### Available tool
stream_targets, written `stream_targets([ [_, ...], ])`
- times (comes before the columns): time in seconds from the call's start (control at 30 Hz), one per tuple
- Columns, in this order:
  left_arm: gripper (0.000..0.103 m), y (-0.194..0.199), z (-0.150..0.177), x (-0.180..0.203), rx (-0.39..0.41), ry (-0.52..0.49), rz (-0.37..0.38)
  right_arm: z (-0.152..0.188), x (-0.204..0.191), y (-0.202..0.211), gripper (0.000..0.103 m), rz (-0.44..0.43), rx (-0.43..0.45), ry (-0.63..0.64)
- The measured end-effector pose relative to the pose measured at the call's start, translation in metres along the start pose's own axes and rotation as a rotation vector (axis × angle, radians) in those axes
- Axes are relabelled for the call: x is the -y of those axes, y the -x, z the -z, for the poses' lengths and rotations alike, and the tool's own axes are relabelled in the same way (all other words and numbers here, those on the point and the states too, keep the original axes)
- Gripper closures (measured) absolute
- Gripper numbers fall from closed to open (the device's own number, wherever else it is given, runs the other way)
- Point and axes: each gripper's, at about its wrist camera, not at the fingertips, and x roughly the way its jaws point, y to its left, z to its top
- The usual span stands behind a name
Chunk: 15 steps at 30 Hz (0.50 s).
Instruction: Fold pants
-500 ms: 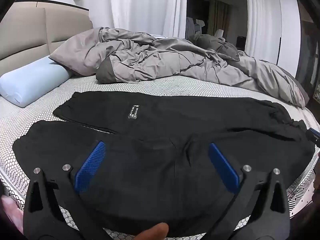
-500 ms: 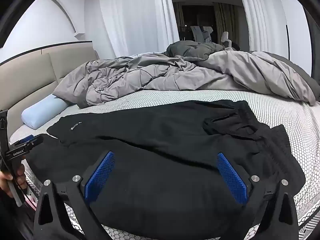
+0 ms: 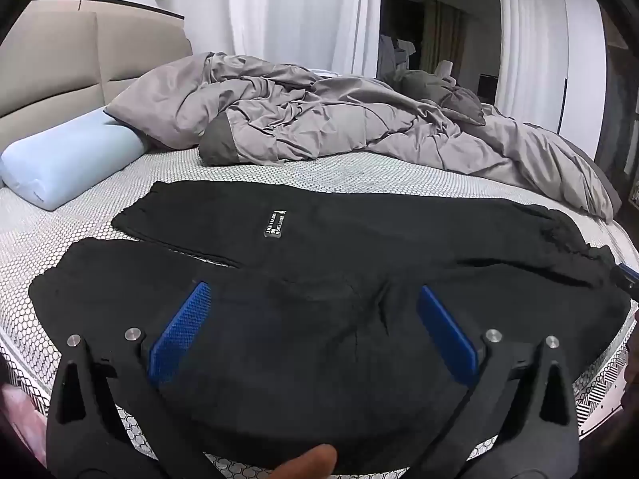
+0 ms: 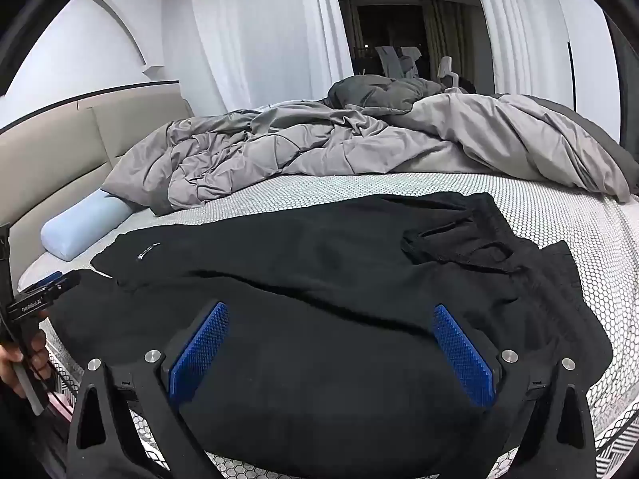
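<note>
Black pants (image 3: 319, 263) lie spread flat across the near side of the bed, legs running left, waistband to the right (image 4: 459, 239). A small white label (image 3: 274, 223) marks the far leg. My left gripper (image 3: 313, 311) hovers open above the near leg, its blue pads apart with nothing pinched. My right gripper (image 4: 331, 331) hangs open over the seat and hip part of the pants (image 4: 319, 279), empty too. The left gripper's black body (image 4: 40, 299) shows at the left edge of the right wrist view, held by a hand.
A rumpled grey duvet (image 3: 339, 119) fills the far half of the bed. A pale blue pillow (image 3: 68, 163) lies at the left by the beige headboard (image 3: 80, 60). The honeycomb-patterned mattress cover (image 3: 299, 171) shows between pants and duvet. White curtains (image 4: 259, 40) hang behind.
Both views have shifted only slightly; the pants lie as before and both grippers stay open.
</note>
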Motion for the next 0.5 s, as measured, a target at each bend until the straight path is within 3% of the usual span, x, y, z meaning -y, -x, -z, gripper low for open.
stream_targets([
  [0.5, 0.001, -0.0048, -0.0047, -0.0048, 0.004, 0.023, -0.028, -0.0023, -0.0057, -0.0022, 0.0, 0.0, -0.007, 0.011],
])
